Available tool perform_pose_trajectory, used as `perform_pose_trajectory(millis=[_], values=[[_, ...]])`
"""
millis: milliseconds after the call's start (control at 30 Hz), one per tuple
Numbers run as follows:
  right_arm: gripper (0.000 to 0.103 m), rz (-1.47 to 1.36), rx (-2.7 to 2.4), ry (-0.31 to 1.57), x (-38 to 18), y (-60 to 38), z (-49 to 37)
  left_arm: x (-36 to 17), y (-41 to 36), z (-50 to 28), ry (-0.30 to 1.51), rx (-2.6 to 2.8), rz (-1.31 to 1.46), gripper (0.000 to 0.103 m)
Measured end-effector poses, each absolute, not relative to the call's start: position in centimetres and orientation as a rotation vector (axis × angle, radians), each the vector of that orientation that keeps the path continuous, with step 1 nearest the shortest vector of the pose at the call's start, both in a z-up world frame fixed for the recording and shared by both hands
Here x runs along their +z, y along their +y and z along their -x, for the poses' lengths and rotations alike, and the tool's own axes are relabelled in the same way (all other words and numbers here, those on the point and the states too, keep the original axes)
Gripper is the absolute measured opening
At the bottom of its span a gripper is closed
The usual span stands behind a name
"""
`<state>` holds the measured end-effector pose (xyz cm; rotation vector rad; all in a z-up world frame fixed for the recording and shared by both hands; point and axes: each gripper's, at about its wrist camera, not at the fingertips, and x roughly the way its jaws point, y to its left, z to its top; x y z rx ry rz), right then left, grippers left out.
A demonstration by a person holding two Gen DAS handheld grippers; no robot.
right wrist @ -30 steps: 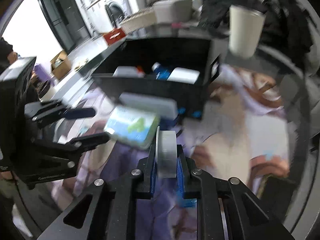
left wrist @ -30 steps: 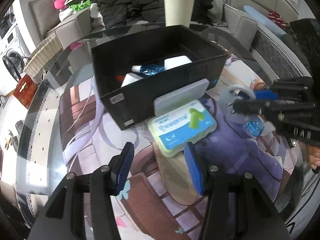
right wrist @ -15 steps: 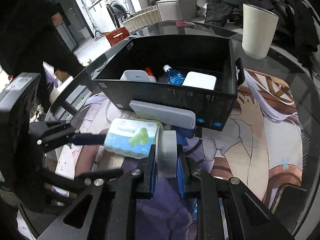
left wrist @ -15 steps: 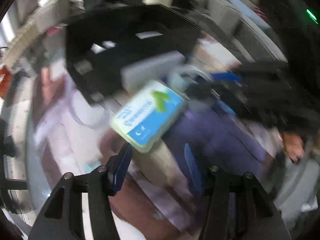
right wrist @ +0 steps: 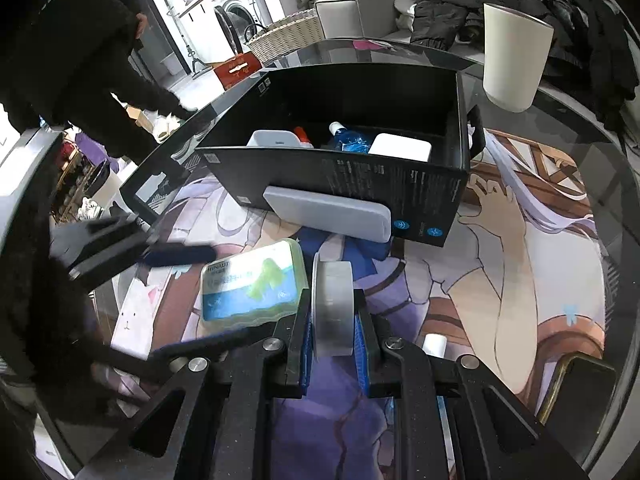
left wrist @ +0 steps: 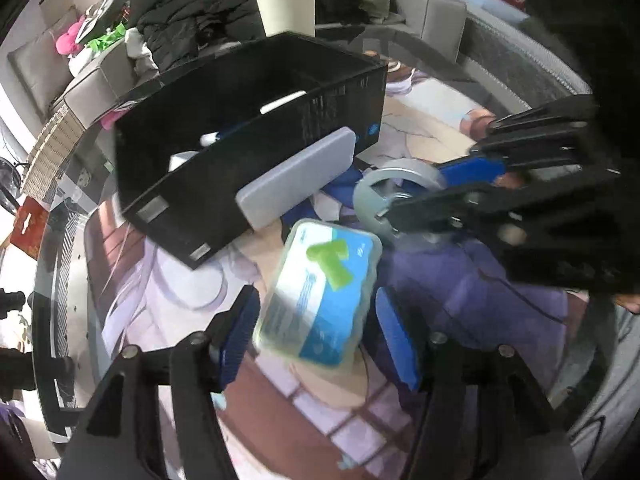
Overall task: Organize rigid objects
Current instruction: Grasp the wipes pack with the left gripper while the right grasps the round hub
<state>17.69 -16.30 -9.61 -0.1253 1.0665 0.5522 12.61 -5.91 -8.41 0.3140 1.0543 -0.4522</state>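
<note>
A green and blue wipes pack (left wrist: 320, 292) lies on the printed mat, between the open fingers of my left gripper (left wrist: 316, 336); its sides are close to the pads but I cannot tell if they touch. It also shows in the right wrist view (right wrist: 252, 284). My right gripper (right wrist: 333, 332) is shut on a grey tape roll (right wrist: 332, 308), held upright just right of the pack; the roll also shows in the left wrist view (left wrist: 394, 188). A black box (right wrist: 352, 176) stands behind, holding white cases and a blue bottle. A grey flat case (right wrist: 328, 216) leans on its front wall.
A cream cup (right wrist: 514, 56) stands behind the box at the right. A black phone (right wrist: 580, 396) lies at the table's right edge, a small white cap (right wrist: 434, 344) near it. Clothes and a sofa are beyond the round glass table.
My left gripper has moved forward so the wipes pack now sits between its fingers. My right gripper has kept hold of the tape roll and stayed beside the pack.
</note>
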Motion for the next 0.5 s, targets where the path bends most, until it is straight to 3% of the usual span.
perform_pose_trajectory(millis=[300,500], values=[[0.017,0.150,0.539,1.048,-9.6,-17.2,-17.0,-8.6,-4.9,-12.4,1.084,-0.341,-0.193,0.057],[0.017,0.214,0.558,1.029,-9.5,-15.9,-15.9,-9.2,-4.9,-11.5,1.083,-0.334,-0.214,0.063]])
